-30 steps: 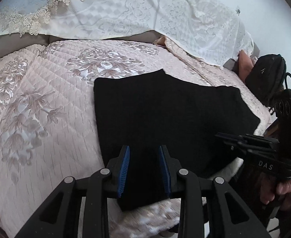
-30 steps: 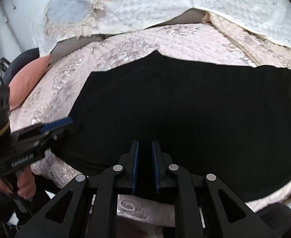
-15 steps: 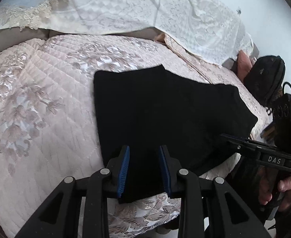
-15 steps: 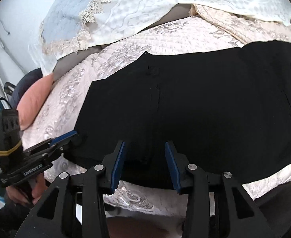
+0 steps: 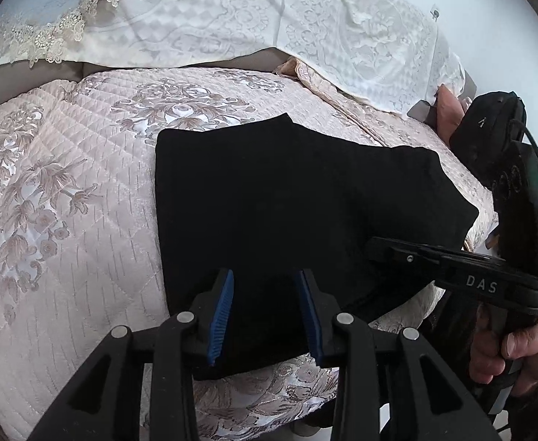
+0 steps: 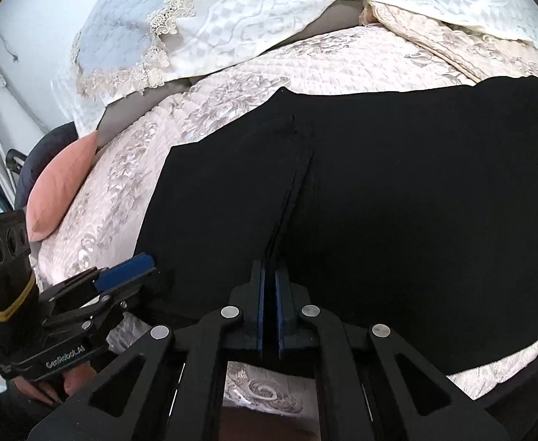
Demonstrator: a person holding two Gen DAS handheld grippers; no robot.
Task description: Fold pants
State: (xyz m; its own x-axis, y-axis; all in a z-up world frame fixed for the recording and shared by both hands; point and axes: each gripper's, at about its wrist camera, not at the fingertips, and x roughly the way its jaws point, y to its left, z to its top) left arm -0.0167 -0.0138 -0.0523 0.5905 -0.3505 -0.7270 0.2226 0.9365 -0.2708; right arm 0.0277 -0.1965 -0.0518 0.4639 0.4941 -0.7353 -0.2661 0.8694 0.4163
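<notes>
Black pants (image 5: 287, 198) lie flat on a pink quilted bedspread (image 5: 67, 220), folded into a broad panel. My left gripper (image 5: 265, 312) is open, its blue pads over the pants' near edge. My right gripper (image 6: 269, 308) is shut on a raised ridge of the black pants (image 6: 397, 198) at their near edge; a crease runs from the fingers up the cloth. The right gripper also shows in the left wrist view (image 5: 397, 253) at the pants' right edge. The left gripper shows in the right wrist view (image 6: 122, 275) at the pants' left corner.
White lace-trimmed covers (image 5: 195, 18) lie along the head of the bed. A pink cushion (image 6: 63, 183) and a dark bag (image 5: 489, 128) sit beyond the bed's far side. The bed's near edge drops off just below both grippers.
My right gripper opened half a second ago and has now shut again on a pinch of the pants, raising a crease. My left gripper stays open in place.
</notes>
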